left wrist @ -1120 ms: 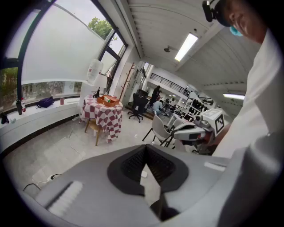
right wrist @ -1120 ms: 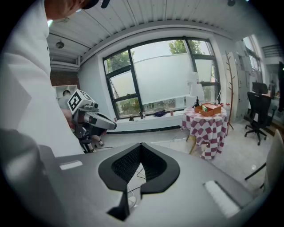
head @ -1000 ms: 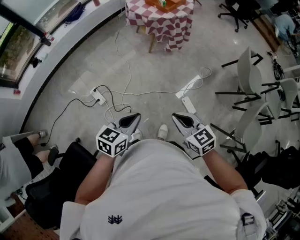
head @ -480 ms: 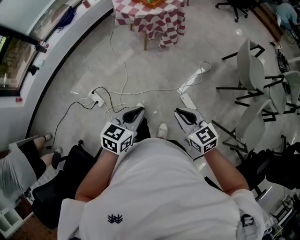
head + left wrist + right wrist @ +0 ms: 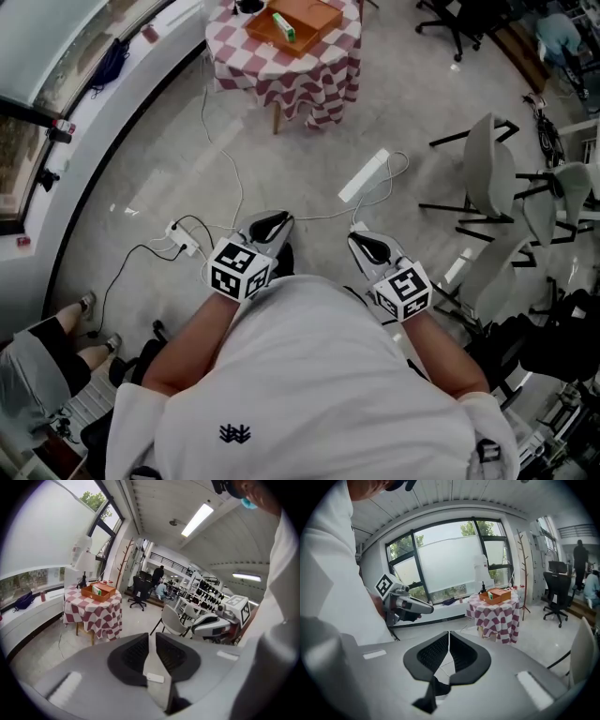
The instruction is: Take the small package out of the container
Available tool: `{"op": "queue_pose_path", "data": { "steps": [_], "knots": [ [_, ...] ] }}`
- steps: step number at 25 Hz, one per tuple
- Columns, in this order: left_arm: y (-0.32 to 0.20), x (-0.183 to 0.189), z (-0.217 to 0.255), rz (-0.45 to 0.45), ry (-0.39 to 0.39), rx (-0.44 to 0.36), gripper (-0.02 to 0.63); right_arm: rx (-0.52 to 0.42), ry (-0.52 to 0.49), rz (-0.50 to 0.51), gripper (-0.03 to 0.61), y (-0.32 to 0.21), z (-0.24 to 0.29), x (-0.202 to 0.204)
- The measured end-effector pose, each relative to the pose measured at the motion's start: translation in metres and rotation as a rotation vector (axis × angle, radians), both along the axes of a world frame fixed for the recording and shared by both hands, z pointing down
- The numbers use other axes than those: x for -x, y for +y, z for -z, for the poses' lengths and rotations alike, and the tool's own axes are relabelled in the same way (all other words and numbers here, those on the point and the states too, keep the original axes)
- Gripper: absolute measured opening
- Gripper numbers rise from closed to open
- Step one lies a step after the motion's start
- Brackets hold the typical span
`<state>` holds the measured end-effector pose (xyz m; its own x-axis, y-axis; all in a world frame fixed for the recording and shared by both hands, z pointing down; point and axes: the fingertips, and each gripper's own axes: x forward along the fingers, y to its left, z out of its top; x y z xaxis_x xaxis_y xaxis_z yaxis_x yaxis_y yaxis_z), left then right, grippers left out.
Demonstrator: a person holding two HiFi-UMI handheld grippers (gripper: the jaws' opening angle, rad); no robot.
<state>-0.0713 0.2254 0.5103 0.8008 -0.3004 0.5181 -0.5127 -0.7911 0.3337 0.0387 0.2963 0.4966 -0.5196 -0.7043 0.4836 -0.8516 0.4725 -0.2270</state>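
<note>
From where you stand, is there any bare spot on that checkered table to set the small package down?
Yes: the checkered cloth is bare left of the orange container, which holds the green package and fills the tabletop's middle. On the floor between, a white power strip lies in the way; chairs crowd the right.

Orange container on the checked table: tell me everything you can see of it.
The orange container is a shallow, open-topped rectangular box with low walls, wood or card by the look. It sits flat, turned at an angle, on the red-and-white checked cloth of the small table, near the top edge of the head view. A small green-and-white package lies inside it. Nothing else is seen touching it.
</note>
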Motion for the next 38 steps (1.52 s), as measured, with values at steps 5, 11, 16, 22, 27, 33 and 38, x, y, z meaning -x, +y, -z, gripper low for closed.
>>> {"op": "queue_pose_path", "data": {
  "steps": [5, 11, 16, 22, 27, 33, 38],
  "knots": [
    [-0.1, -0.004, 0.0, -0.025, 0.013, 0.017, 0.091, 0.004, 0.033, -0.025, 0.009, -0.09, 0.008, 0.0],
    [-0.189, -0.023, -0.001, -0.014, 0.006, 0.012, 0.111, -0.017, 0.036, -0.013, 0.009, -0.176, 0.023, -0.006],
    [-0.273, -0.055, -0.009, 0.08, 0.017, 0.022, 0.14, -0.024, 0.019, 0.016, 0.009, -0.253, 0.013, -0.033],
    [-0.388, -0.095, -0.018, 0.267, 0.009, 0.056, 0.143, -0.03, 0.01, 0.131, 0.009, -0.357, 0.009, -0.078],
    [-0.473, -0.127, -0.039, 0.409, -0.048, 0.102, 0.178, -0.027, 0.016, 0.227, 0.009, -0.425, 0.014, -0.12],
    [-0.561, -0.15, -0.068, 0.546, -0.125, 0.126, 0.195, 0.008, -0.005, 0.257, 0.009, -0.477, 0.006, -0.175],
    [-0.609, -0.148, -0.102, 0.665, -0.182, 0.182, 0.204, 0.034, -0.004, 0.278, 0.009, -0.504, -0.006, -0.21]
  ]
}}
